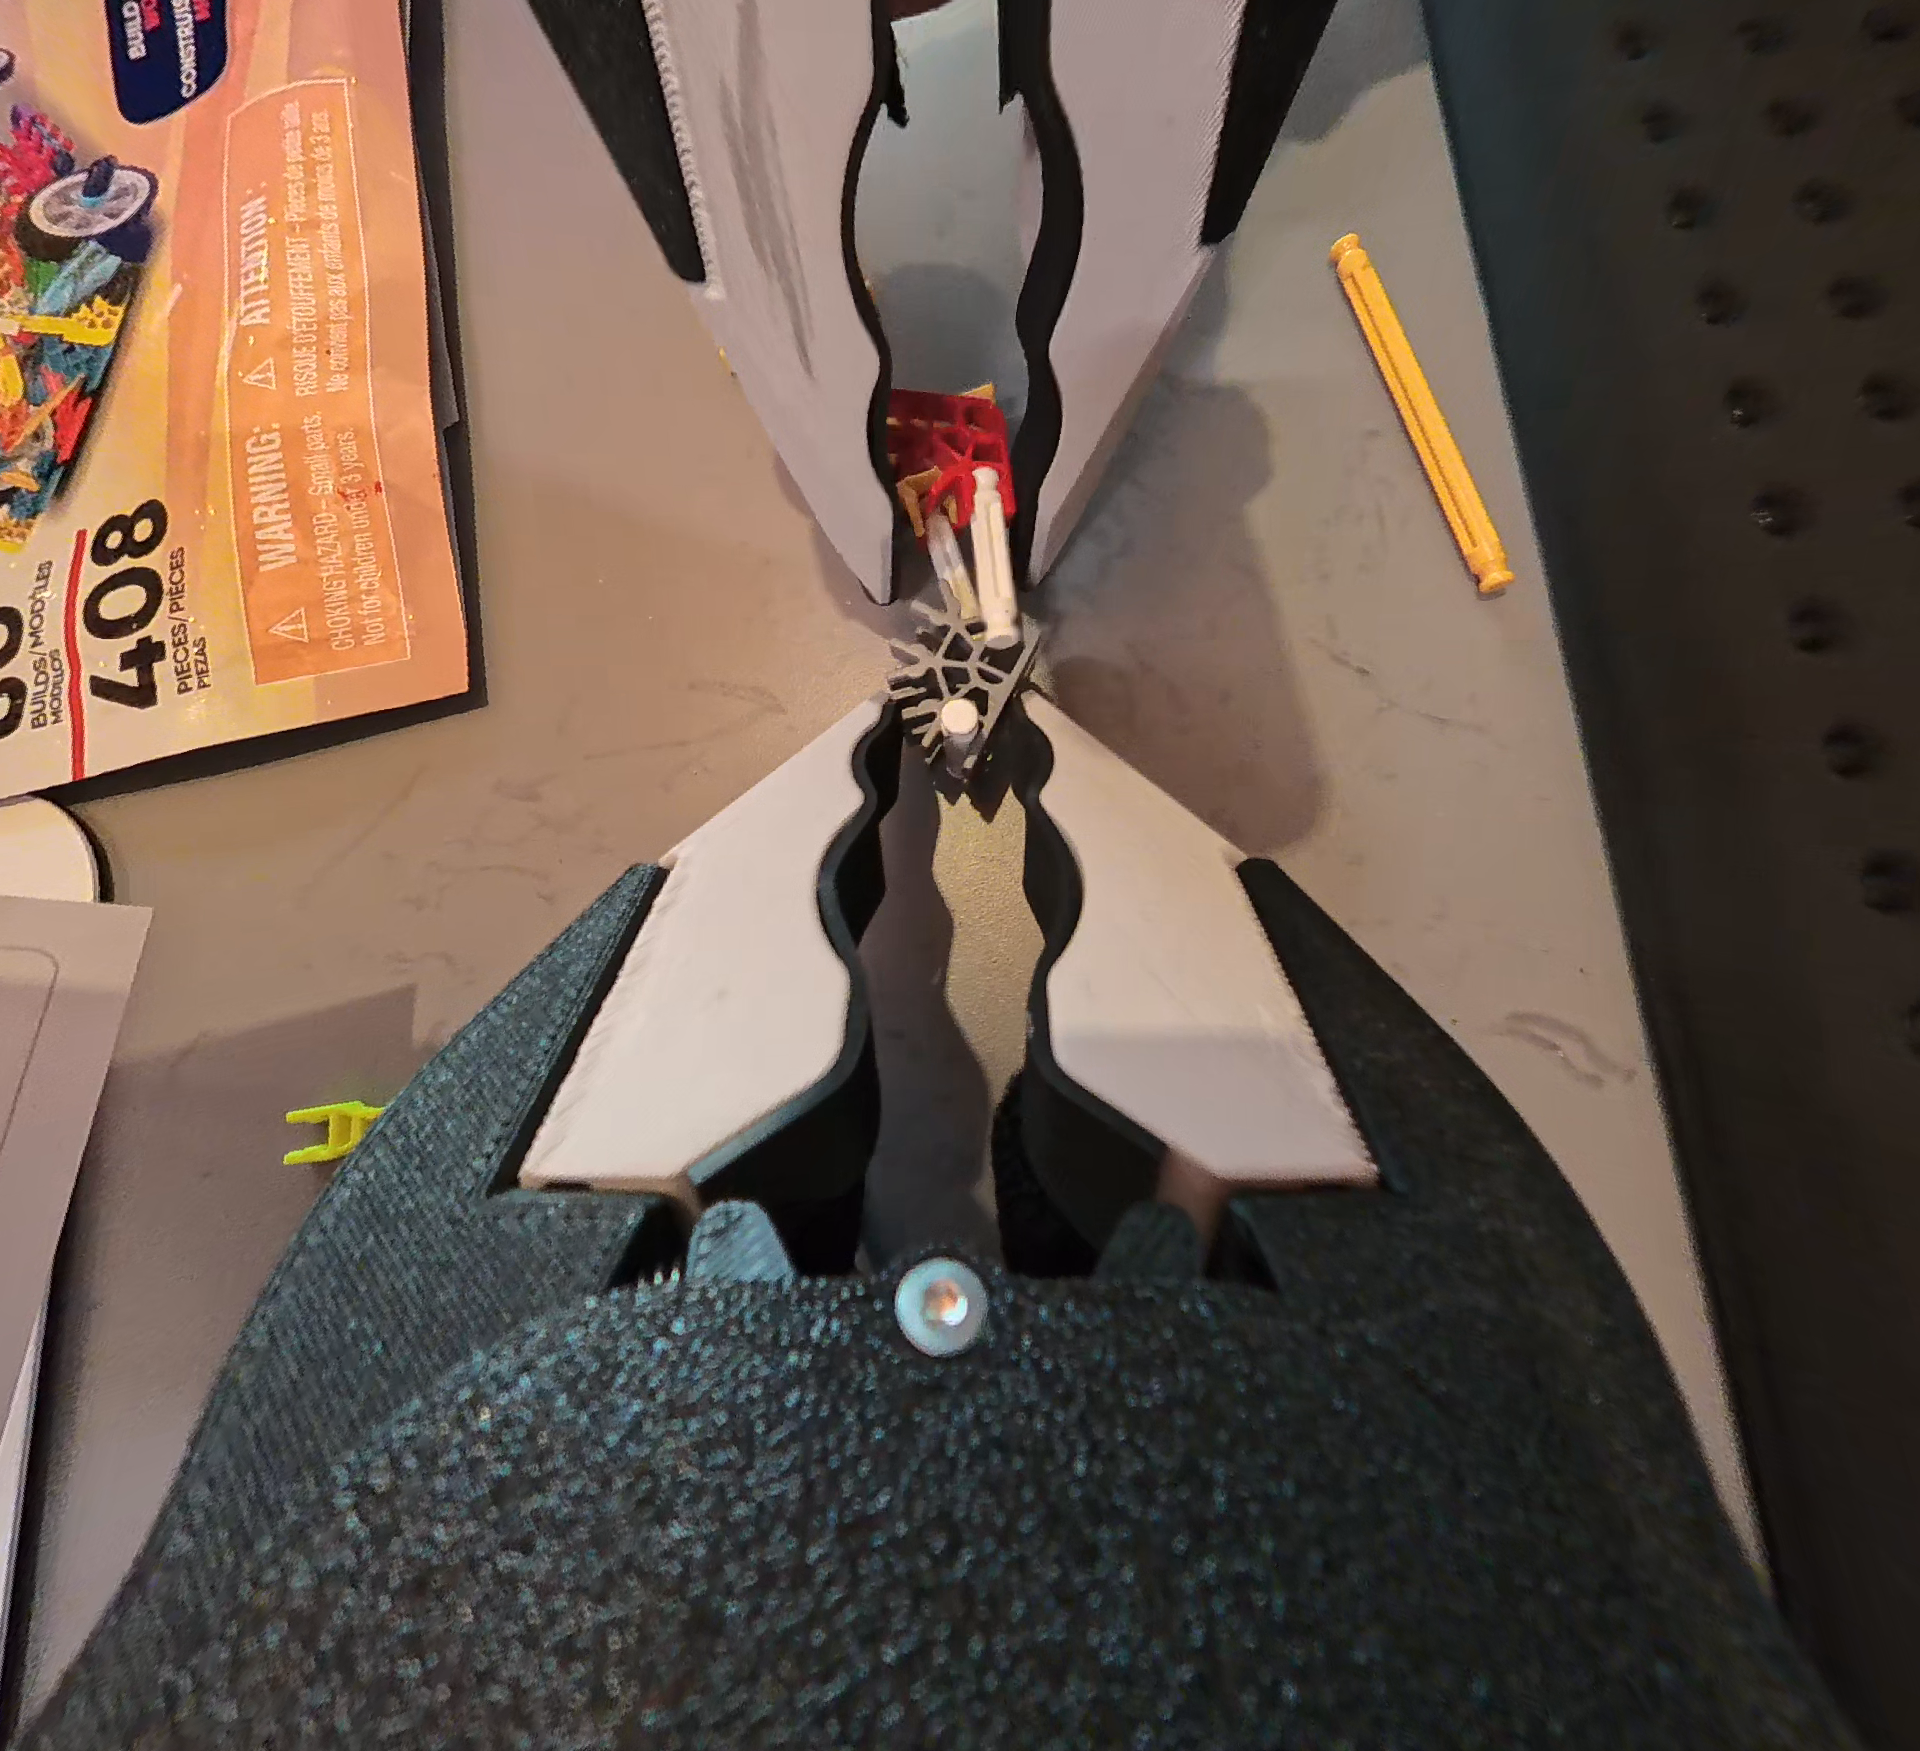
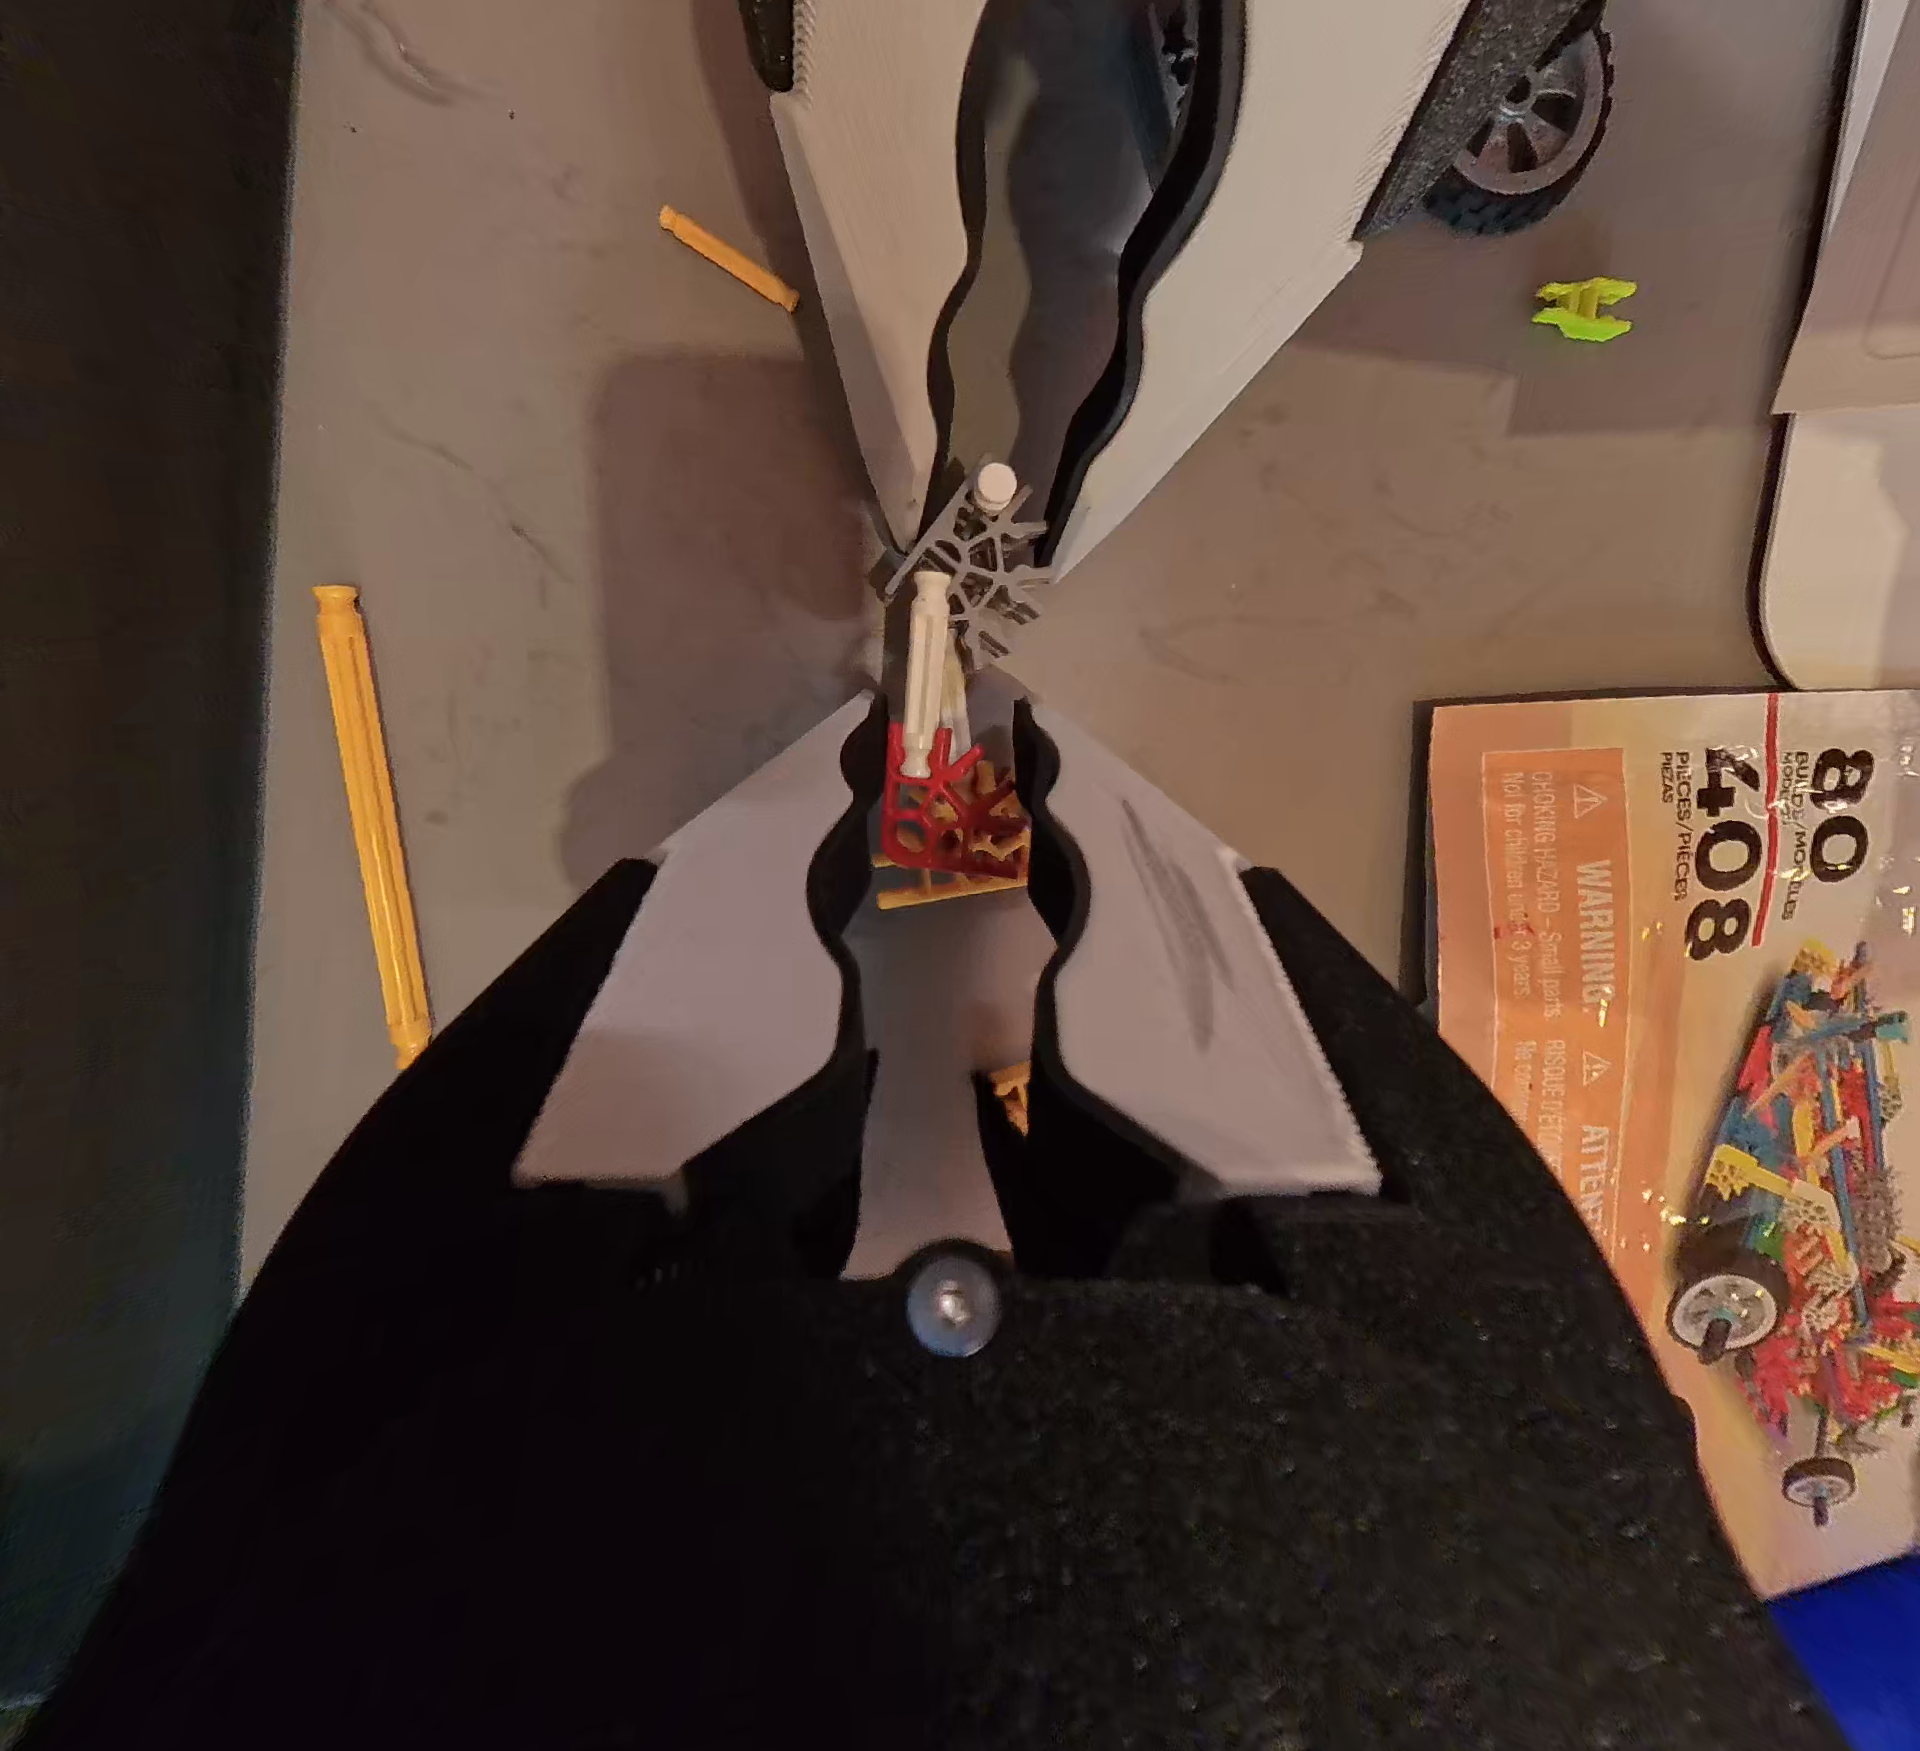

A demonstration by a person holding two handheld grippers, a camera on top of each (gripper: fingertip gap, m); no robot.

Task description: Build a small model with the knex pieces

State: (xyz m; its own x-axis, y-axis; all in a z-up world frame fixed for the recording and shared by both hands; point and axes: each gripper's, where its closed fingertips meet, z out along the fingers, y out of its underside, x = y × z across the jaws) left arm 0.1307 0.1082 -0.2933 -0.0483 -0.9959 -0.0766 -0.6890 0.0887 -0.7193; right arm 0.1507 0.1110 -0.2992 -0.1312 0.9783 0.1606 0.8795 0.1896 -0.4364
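Note:
My left gripper (image 1: 961, 712) is shut on a grey snowflake-shaped connector (image 1: 961, 662) with a short white rod stub (image 1: 958, 719) through it. My right gripper (image 2: 945, 704) faces it tip to tip and is shut on a red connector (image 2: 935, 818) with a yellow connector (image 2: 987, 854) behind it. A white rod (image 2: 925, 662) runs from the red connector to the grey connector (image 2: 971, 563). In the left wrist view the right gripper (image 1: 961, 587) comes in from the top with the red connector (image 1: 940, 439) and the white rod (image 1: 992, 558). The left gripper (image 2: 987, 532) shows at the top of the right wrist view.
On the grey table (image 1: 623, 818) lie a long yellow rod (image 1: 1418, 413), a shorter orange rod (image 2: 727, 257), a small green connector (image 2: 1584, 311) and a printed kit bag (image 1: 260, 351). A dark dimpled mat (image 1: 1714, 558) borders one side. A toy wheel (image 2: 1527, 132) and white boxes (image 2: 1849, 506) lie beyond. The grippers are tip to tip, or close to it.

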